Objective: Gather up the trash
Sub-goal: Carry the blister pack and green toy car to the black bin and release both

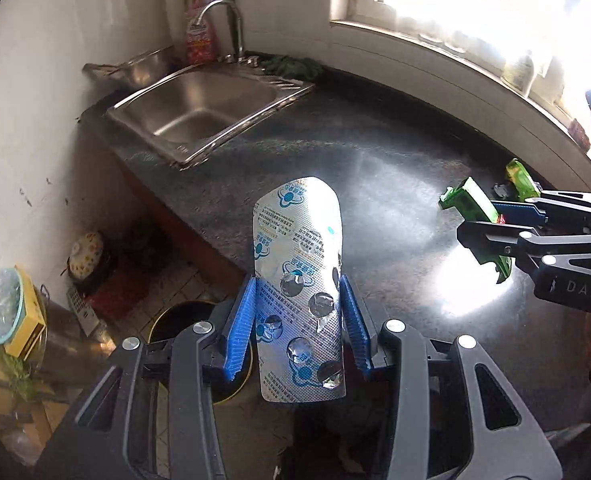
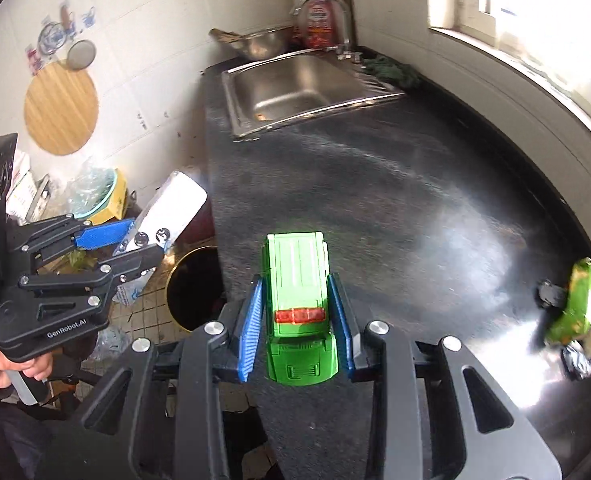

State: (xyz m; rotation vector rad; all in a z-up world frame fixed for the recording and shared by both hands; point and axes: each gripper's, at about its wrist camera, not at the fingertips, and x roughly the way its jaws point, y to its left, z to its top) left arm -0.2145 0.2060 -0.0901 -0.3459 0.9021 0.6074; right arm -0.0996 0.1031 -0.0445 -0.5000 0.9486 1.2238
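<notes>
Left gripper pinches a silver blister pack over the counter edge, above the round bin. Right gripper clamps a green toy van above the dark countertop.

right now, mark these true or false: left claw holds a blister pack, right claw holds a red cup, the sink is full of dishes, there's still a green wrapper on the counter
1. The left claw holds a blister pack. True.
2. The right claw holds a red cup. False: it grips a green toy van.
3. The sink is full of dishes. False: its basin looks empty.
4. A green wrapper lies on the counter. True.
</notes>
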